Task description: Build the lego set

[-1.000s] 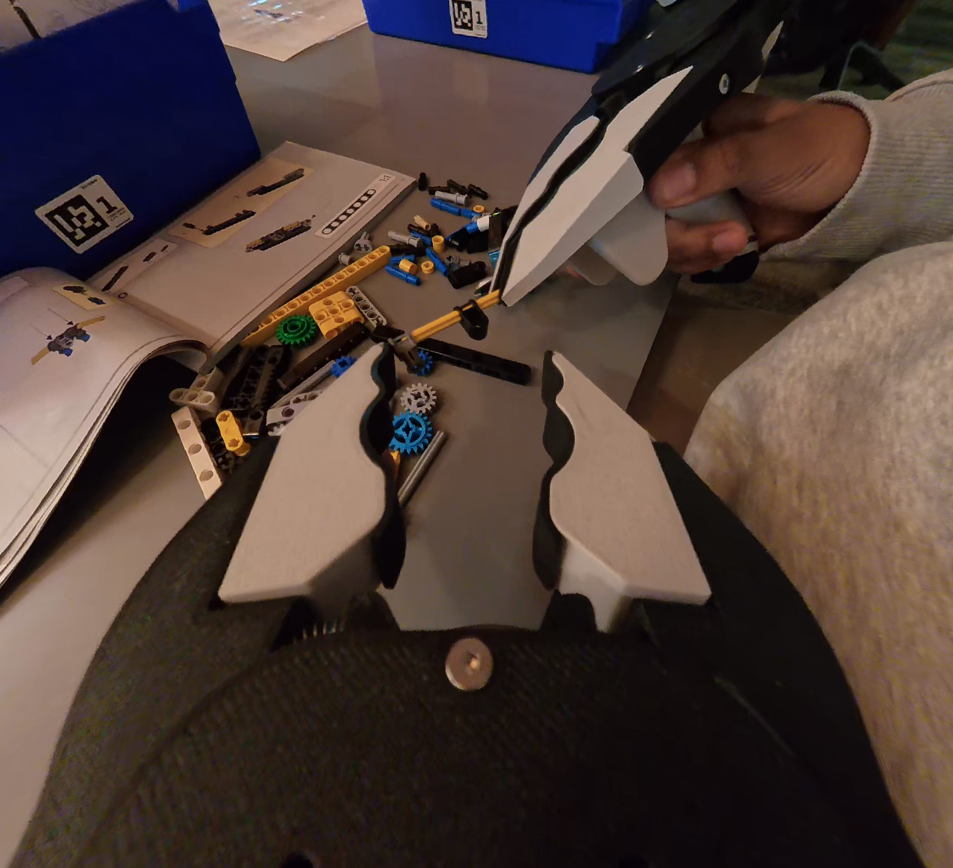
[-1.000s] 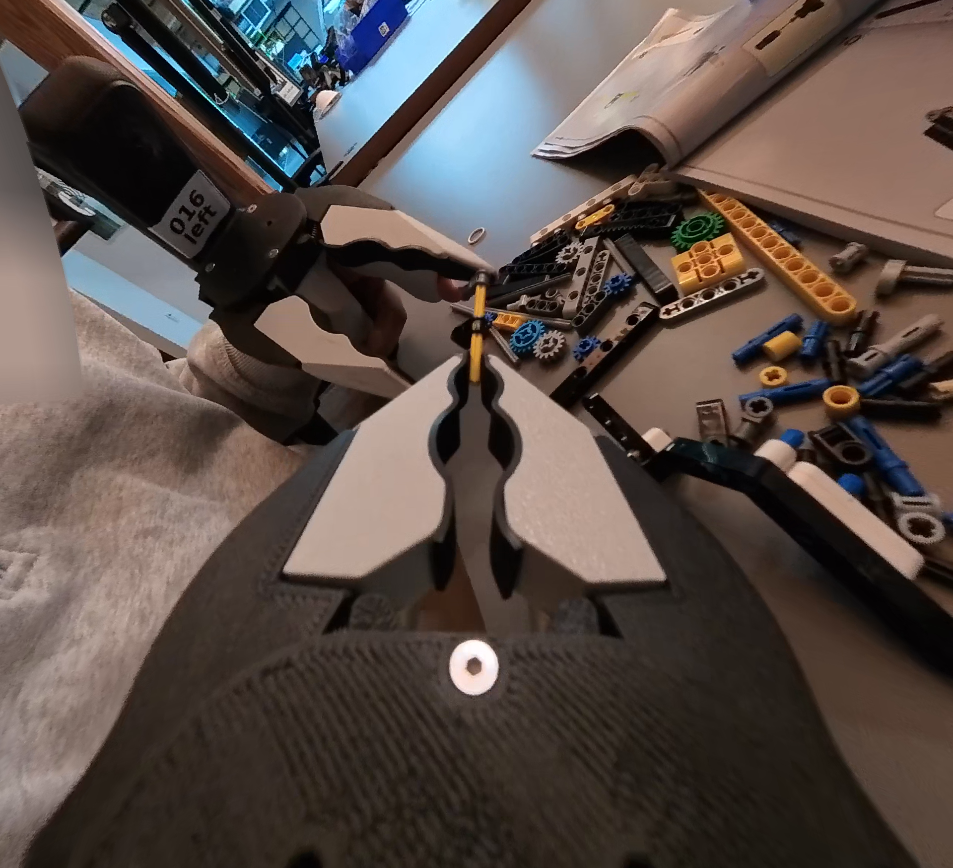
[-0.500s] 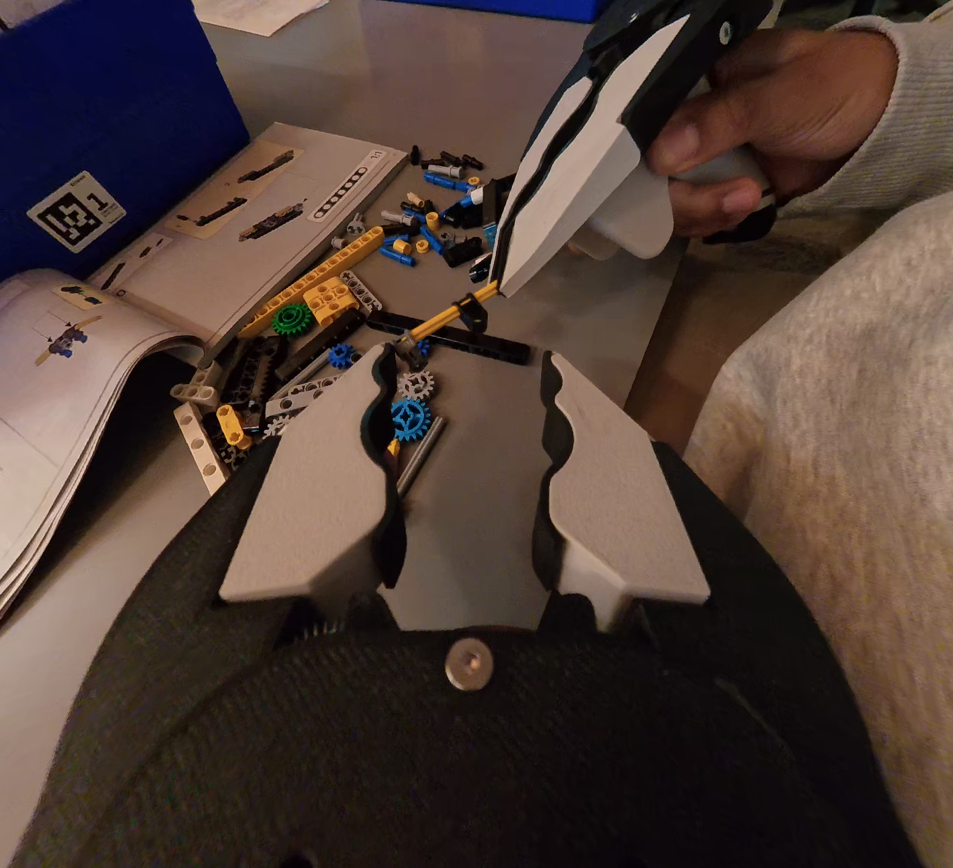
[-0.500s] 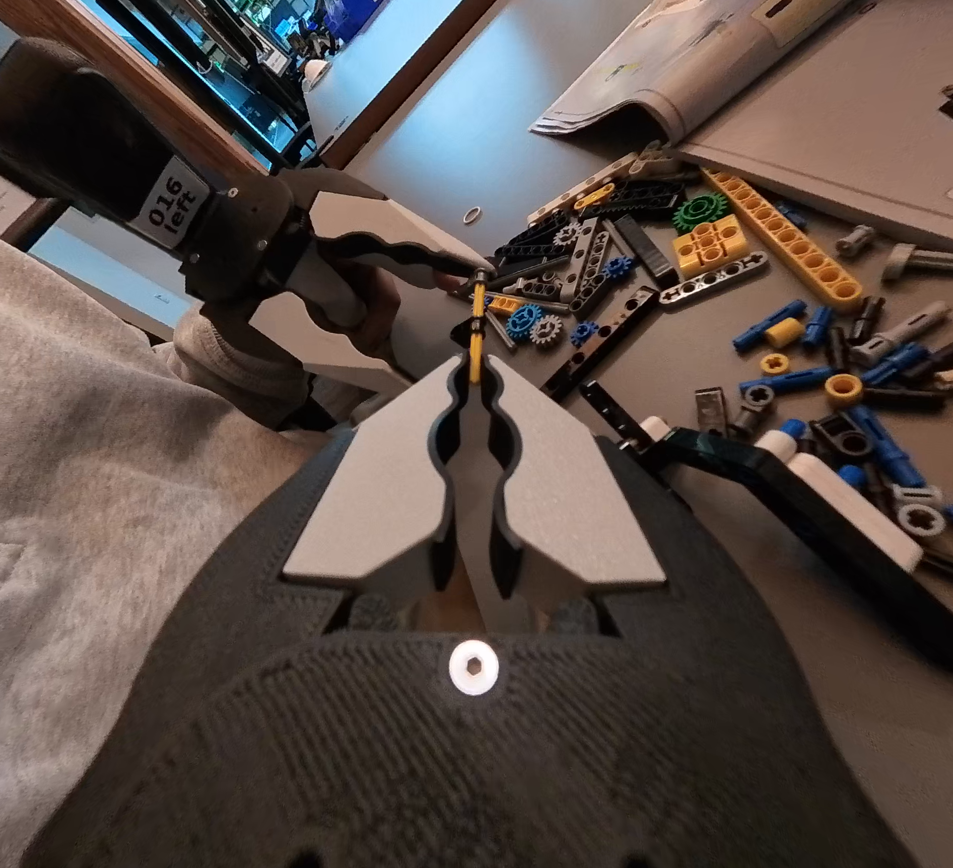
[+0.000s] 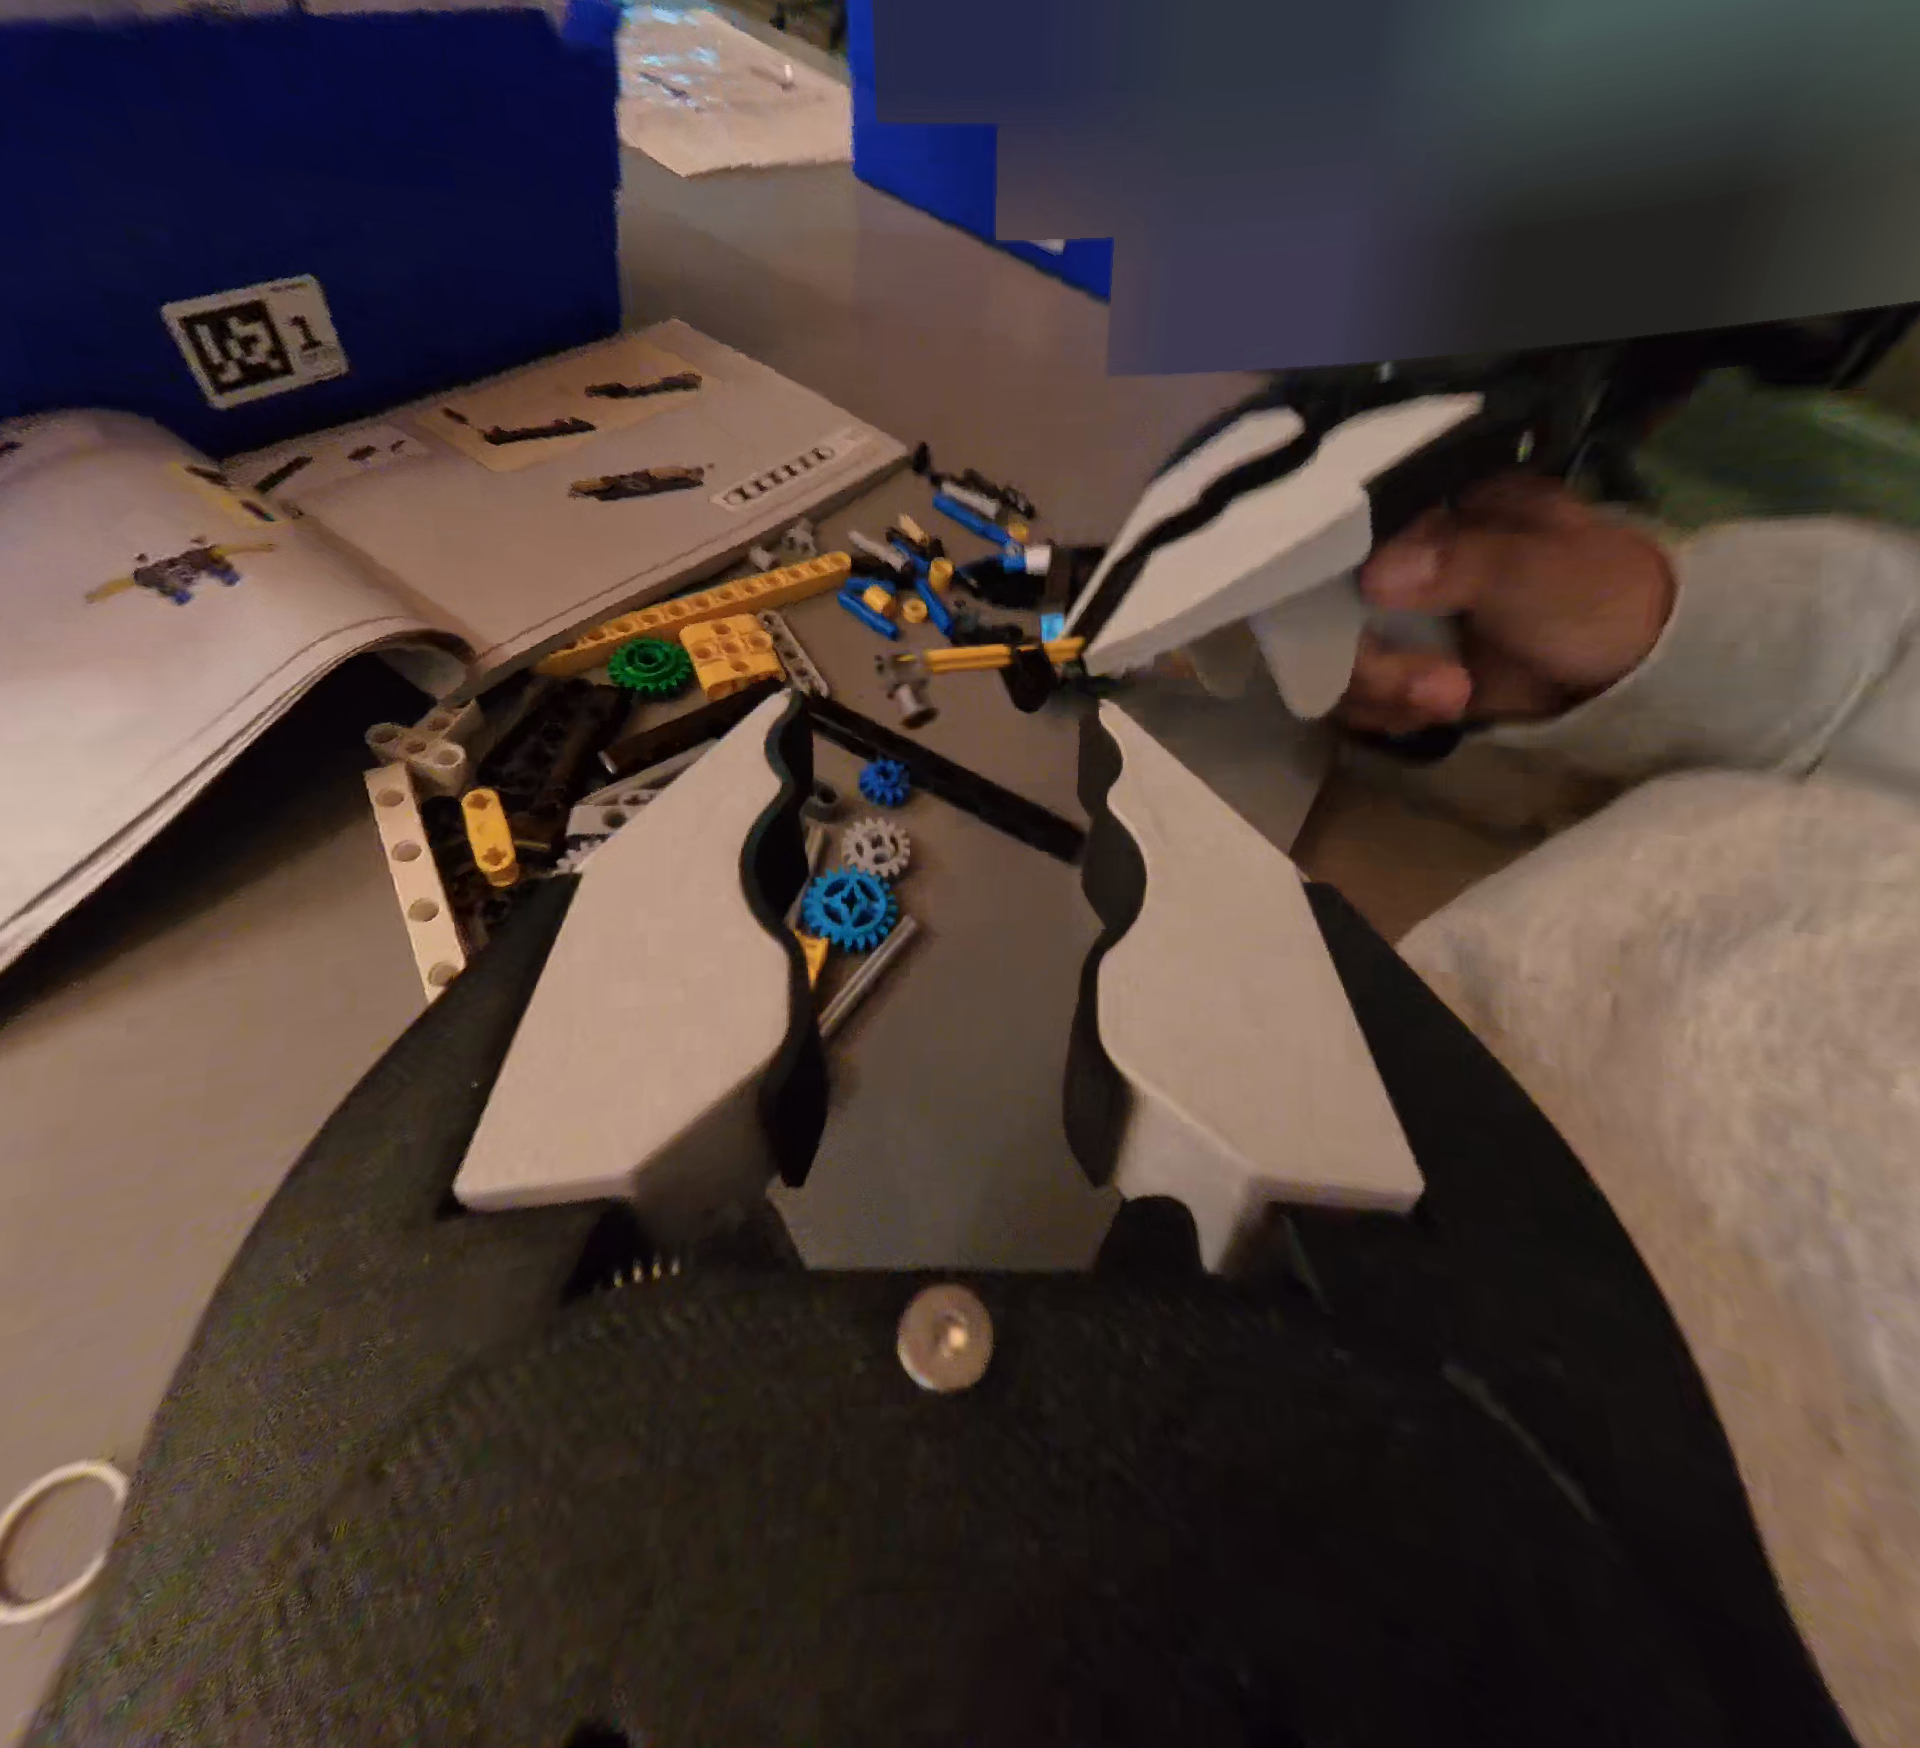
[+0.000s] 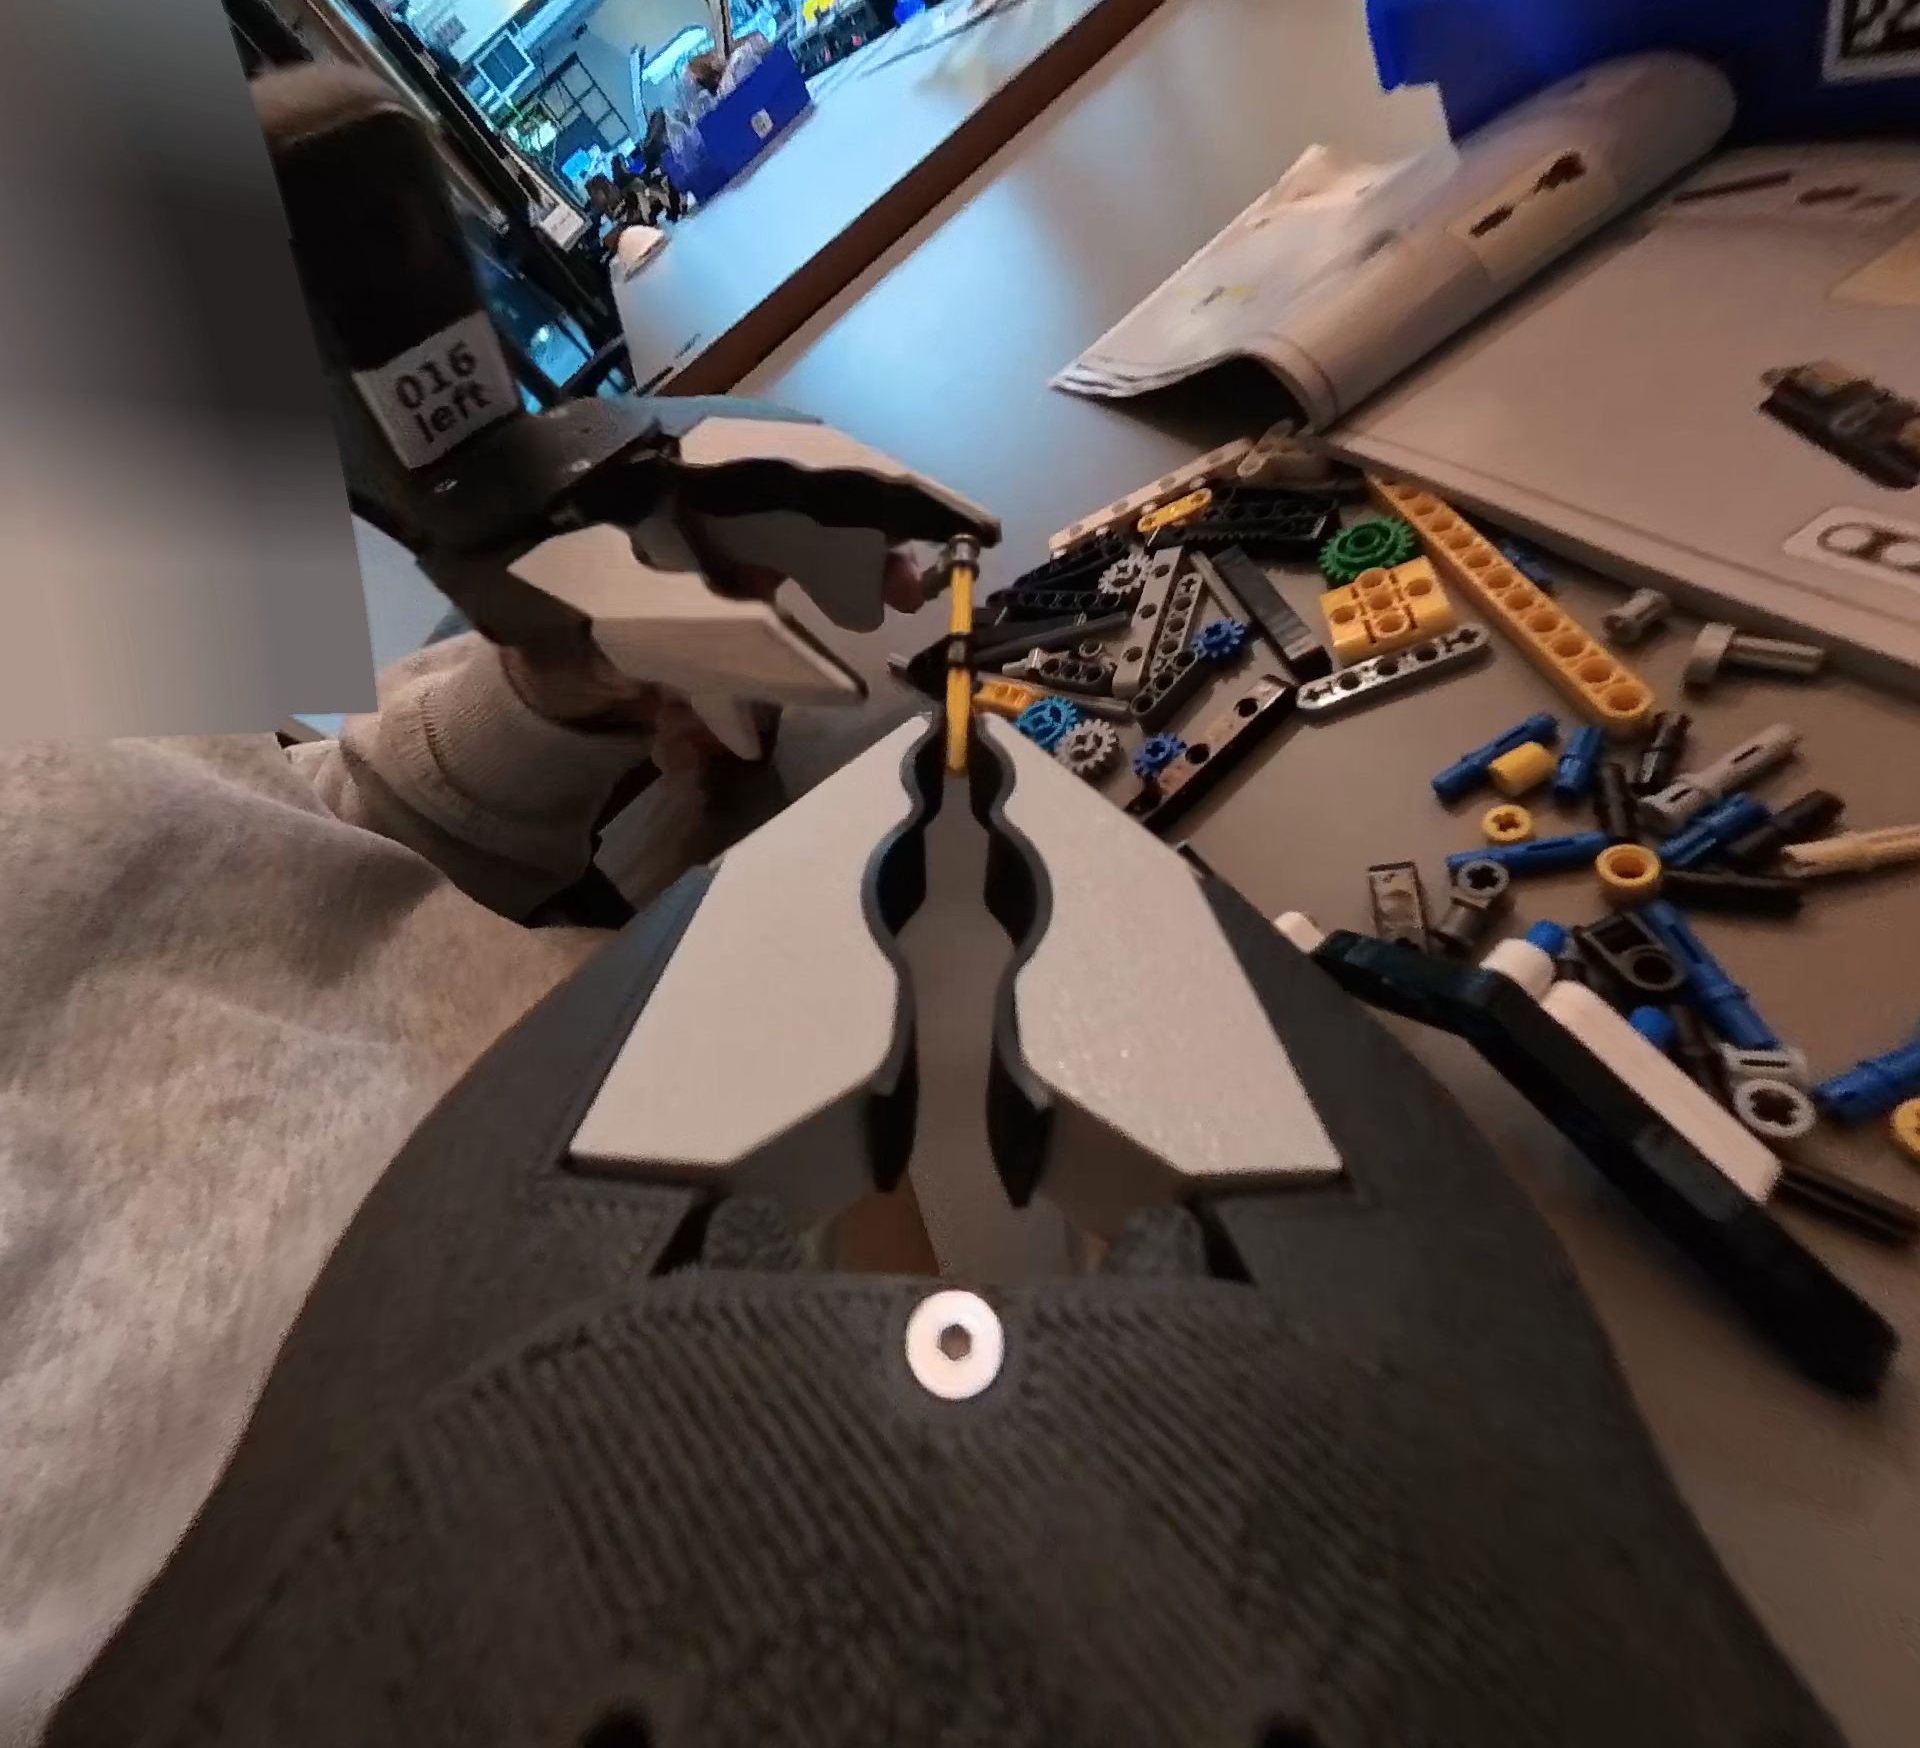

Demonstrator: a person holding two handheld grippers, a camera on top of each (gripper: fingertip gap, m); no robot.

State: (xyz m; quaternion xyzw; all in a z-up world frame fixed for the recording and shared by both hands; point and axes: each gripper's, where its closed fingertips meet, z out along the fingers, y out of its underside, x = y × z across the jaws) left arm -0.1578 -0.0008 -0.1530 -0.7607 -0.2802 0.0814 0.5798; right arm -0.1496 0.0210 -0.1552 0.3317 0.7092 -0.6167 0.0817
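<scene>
My right gripper (image 6: 956,744) is shut on one end of a thin yellow axle (image 6: 958,649). The axle carries a black connector (image 6: 940,654) at mid-length and a grey piece (image 6: 964,547) at its far end. My left gripper (image 5: 935,730) is open and empty, its fingertips (image 5: 774,722) just short of the axle (image 5: 977,657). In the right wrist view the left gripper (image 6: 920,607) straddles the axle's far end, and its upper finger seems to touch the grey piece. In the left wrist view the right gripper (image 5: 1086,654) comes in from the right.
Loose parts lie on the grey table: a long yellow beam (image 5: 707,602), a green gear (image 5: 649,664), a blue gear (image 5: 849,909), black beams and blue pins (image 6: 1704,841). An open instruction booklet (image 5: 520,503) and blue bins (image 5: 312,192) stand behind. A black-and-white assembly (image 6: 1558,1054) lies near my right gripper. The tips of both grippers are at nearly the same place. The left tips stand about 6 centimetres off the blue gear (image 5: 849,909).
The right gripper has lowered and swung the axle more level, closer to the left fingertips. The left gripper stays open; its view has tilted up and back slightly.
</scene>
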